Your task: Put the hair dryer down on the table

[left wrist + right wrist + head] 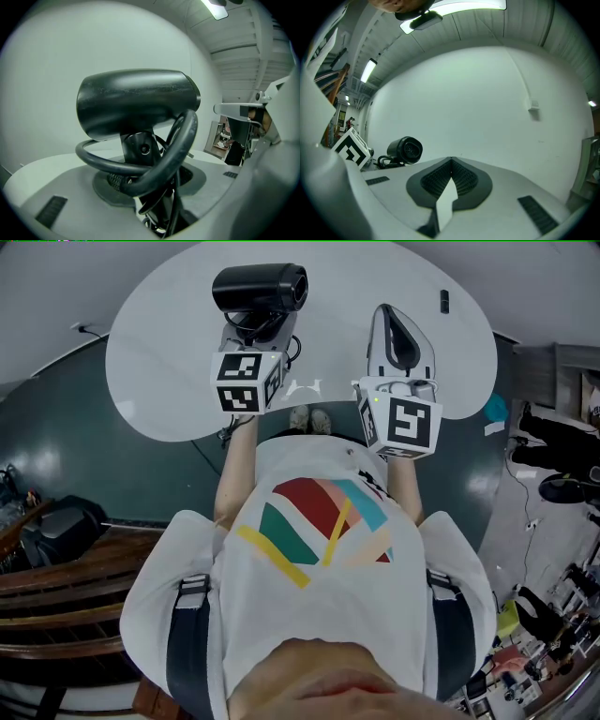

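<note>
You face a round white tabletop [169, 362] — dark glossy floor [84, 446] around it, brown wooden furniture [66, 596] to its left.

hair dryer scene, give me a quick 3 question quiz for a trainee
1. True or false: the glossy black hair dryer is held in the right tongs.
2. What loops around the dryer's handle at the left tongs? A) a thick black power cord B) a red ribbon C) a towel
3. Short answer: what lies beneath both tongs?
Key: 1 false, the left tongs grip it; the right tongs are shut and empty. 2 A. 3 the white round table.
</note>
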